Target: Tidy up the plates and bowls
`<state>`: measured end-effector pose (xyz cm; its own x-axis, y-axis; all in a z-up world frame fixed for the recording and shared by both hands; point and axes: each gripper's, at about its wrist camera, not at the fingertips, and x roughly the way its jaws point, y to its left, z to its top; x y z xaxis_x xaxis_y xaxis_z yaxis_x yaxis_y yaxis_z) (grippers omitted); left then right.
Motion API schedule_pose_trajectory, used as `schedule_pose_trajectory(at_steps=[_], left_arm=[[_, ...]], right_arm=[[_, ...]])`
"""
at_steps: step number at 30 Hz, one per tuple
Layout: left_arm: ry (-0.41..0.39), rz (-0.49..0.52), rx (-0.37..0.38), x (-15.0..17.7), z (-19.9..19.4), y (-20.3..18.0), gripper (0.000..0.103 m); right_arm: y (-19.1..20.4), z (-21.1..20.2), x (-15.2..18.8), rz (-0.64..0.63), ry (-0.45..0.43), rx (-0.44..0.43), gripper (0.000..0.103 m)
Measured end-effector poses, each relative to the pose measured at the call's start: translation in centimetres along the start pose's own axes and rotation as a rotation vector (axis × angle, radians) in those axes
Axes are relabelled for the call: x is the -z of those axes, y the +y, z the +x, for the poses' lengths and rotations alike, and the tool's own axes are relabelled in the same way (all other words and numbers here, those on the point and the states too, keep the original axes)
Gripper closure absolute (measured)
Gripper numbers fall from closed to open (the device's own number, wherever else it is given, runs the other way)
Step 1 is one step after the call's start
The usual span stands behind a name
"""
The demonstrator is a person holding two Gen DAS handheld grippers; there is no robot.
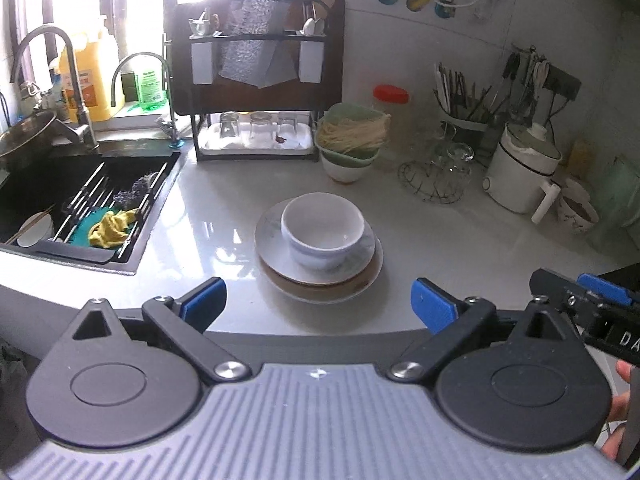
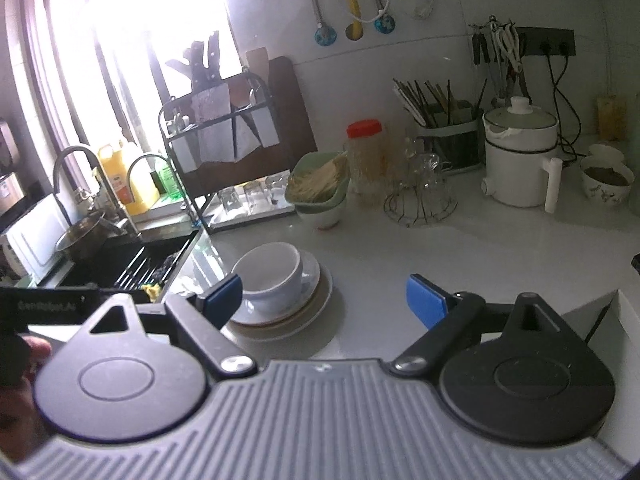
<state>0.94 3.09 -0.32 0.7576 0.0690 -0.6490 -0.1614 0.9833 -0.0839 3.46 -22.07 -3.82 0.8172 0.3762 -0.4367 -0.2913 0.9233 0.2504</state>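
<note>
Glossy white ceramic bowl (image 1: 322, 229) and plates (image 1: 320, 276) on a smooth, shiny counter (image 1: 216, 236).

You are holding your left gripper (image 1: 319, 304) level with its blue-padded fingers (image 1: 204, 300) spread wide, gripping nothing. Your right gripper (image 2: 324, 300) is sitting just beside it, its fingers (image 2: 426, 306) likewise parted and bare, both pointing forward.

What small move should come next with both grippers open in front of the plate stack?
Probably ease the left gripper forward toward the white ceramic bowl. It sits on the stacked white plates, centred between the left gripper's open jaws, while the right gripper holds nothing and sits off to the side.
</note>
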Motion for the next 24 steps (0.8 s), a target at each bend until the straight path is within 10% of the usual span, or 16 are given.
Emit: schedule_pose_trajectory(at_steps=[24], left_arm=[[0.026,-0.033,-0.031,4.2,-3.2,0.4,0.003]], right_arm=[[0.4,-1.7,2.3,-0.027,0.034,-0.032,0.013]])
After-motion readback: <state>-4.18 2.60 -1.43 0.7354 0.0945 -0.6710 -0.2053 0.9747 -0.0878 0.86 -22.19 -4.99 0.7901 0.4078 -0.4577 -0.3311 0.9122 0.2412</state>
